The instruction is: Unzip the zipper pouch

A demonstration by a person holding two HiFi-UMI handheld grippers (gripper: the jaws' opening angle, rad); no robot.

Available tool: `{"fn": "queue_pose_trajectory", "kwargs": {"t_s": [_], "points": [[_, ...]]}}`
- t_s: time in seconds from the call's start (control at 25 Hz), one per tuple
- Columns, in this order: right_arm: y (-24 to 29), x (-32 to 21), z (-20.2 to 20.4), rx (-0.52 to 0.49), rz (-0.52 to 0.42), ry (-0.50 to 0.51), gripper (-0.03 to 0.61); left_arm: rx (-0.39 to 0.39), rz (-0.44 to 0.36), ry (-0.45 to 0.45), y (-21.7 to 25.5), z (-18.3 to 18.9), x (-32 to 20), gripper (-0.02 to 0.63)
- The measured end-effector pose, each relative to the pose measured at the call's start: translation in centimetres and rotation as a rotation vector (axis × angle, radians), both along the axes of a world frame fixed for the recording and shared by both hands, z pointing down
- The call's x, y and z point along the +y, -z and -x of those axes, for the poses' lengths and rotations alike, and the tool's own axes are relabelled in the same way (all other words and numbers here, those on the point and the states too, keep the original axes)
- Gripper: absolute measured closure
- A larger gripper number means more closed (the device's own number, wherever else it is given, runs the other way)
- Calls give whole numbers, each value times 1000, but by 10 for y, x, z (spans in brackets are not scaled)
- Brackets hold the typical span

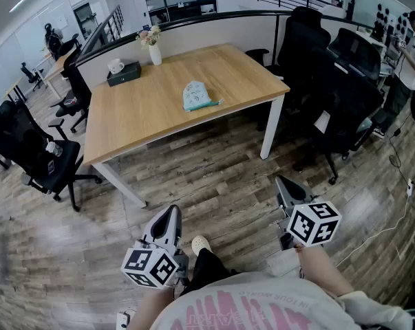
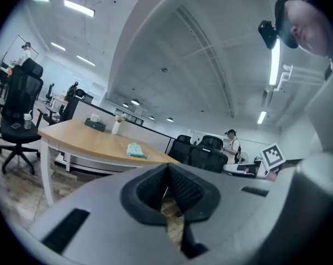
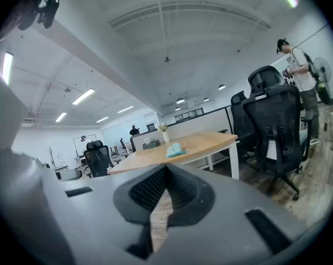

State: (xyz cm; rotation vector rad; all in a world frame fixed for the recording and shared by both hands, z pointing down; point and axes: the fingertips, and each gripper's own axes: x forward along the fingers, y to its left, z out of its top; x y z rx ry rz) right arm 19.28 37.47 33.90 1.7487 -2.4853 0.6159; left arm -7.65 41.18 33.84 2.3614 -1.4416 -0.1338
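A light teal zipper pouch (image 1: 196, 96) lies flat near the middle of the wooden table (image 1: 145, 115); it also shows small and far off as the pouch (image 2: 135, 149) in the left gripper view and the pouch (image 3: 175, 149) in the right gripper view. My left gripper (image 1: 170, 218) hangs low over the wooden floor, well short of the table, jaws shut with nothing between them. My right gripper (image 1: 285, 185) is held at the right, likewise shut and empty. Both point toward the table from a distance.
A dark tissue box with a white mug (image 1: 122, 71) and a white vase of flowers (image 1: 153, 45) stand at the table's far left. Black office chairs (image 1: 331, 81) crowd the right side, another chair (image 1: 35, 150) the left. A person (image 1: 407, 60) stands far right.
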Motion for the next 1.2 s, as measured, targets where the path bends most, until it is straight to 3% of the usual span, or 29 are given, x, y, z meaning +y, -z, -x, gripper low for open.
{"fn": "queue_pose_trajectory", "kwargs": {"t_s": [0.48, 0.8, 1.2], "points": [[-35, -59, 19, 1, 79, 16, 583, -7, 48, -3, -20, 13, -58, 612], [-37, -157, 34, 9, 117, -11, 583, -11, 31, -44, -10, 25, -161, 612], [-15, -277, 67, -55, 52, -19, 581, -20, -23, -104, 16, 47, -281, 612]]}}
